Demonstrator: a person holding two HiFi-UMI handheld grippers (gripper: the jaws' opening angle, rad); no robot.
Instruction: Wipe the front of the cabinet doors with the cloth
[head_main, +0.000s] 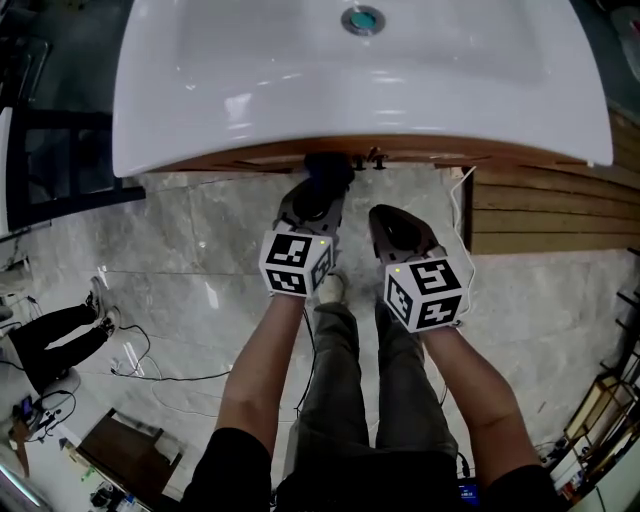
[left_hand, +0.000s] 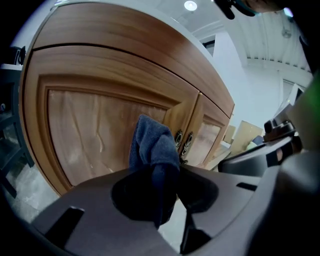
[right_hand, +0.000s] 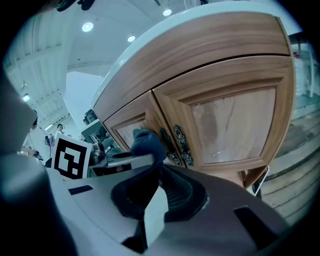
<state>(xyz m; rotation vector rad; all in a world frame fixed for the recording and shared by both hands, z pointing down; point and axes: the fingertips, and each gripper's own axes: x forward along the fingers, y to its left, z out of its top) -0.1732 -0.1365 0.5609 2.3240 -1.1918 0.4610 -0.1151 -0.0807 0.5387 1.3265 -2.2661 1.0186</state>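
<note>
The left gripper (left_hand: 160, 170) jaws clamp the dark blue terry cloth (left_hand: 152, 145) near the brown wooden cabinet doors' (left_hand: 100, 135) centre edge. The right gripper (right_hand: 157, 172) jaws sit together, empty. Most wiping apparently remains.

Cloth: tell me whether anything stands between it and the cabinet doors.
Nothing visible does. The cloth, clamped by the left gripper, faces the left door with open space between; the handles sit to its right.

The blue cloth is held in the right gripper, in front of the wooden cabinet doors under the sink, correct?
Not quite. The left gripper view shows the blue cloth clamped in the left gripper, not the right gripper. It is indeed in front of the wooden cabinet doors under the sink.
</note>
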